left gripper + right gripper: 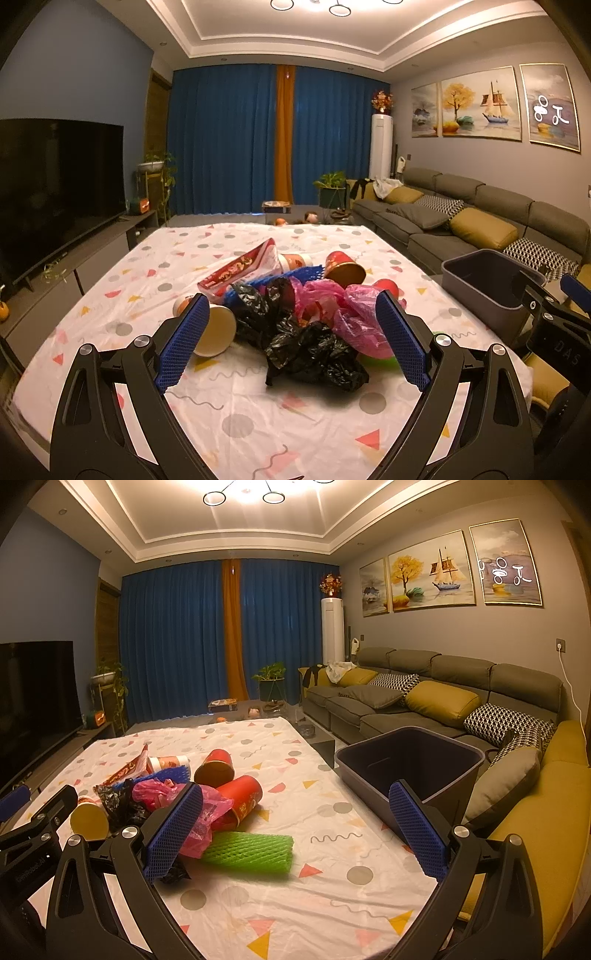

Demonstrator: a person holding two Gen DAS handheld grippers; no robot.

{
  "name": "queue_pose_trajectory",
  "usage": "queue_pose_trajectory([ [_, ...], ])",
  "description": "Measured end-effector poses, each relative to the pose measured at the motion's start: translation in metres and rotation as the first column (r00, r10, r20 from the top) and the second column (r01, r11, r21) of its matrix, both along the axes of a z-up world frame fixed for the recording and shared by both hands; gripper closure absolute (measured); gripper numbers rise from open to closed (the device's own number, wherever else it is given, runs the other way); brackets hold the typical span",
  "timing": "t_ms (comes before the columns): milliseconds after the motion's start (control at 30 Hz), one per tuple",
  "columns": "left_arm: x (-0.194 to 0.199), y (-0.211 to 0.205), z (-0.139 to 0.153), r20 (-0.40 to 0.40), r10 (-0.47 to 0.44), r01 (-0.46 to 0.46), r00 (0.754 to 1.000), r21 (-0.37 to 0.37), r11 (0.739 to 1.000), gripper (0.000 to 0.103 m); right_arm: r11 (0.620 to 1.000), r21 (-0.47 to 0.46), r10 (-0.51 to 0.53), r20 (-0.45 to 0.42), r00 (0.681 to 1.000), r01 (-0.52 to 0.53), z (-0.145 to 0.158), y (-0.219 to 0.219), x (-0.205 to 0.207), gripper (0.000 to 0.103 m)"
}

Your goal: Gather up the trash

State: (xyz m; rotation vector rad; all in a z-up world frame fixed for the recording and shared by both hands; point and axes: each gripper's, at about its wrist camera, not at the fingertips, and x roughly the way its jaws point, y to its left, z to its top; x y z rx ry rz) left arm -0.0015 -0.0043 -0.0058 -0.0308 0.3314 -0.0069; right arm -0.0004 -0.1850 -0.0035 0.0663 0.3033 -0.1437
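Note:
A heap of trash lies on the patterned tablecloth (258,417): a crumpled black bag (314,350), a pink bag (347,310), paper cups (218,328), a red cup (343,267), a red-and-white wrapper (243,269) and blue netting (295,275). My left gripper (291,343) is open, its blue pads either side of the black bag, holding nothing. In the right wrist view a green foam net (247,851) lies in front of the pile beside a red cup (240,801). My right gripper (295,834) is open over the cloth. The dark bin (410,764) stands at the table's right edge.
A grey sofa (424,698) with yellow and patterned cushions runs along the right wall. A television (55,184) on a low cabinet is at the left. Blue curtains (229,140), potted plants and a white floor-standing unit (380,147) are at the far end.

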Motion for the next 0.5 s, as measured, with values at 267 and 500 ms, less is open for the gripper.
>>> queue_pose_trajectory([
  [267, -0.0011, -0.0009, 0.001, 0.019, -0.012, 0.012, 1.0, 0.002, 1.0, 0.012, 1.0, 0.0, -0.002, 0.002, 1.0, 0.002, 0.0003, 0.0003, -0.0006, 0.005],
  [500, -0.0004, -0.0026, 0.0019, 0.007, -0.021, 0.021, 1.0, 0.006, 1.0, 0.01, 1.0, 0.0, -0.003, 0.002, 1.0, 0.003, 0.0003, 0.0003, -0.0008, 0.005],
])
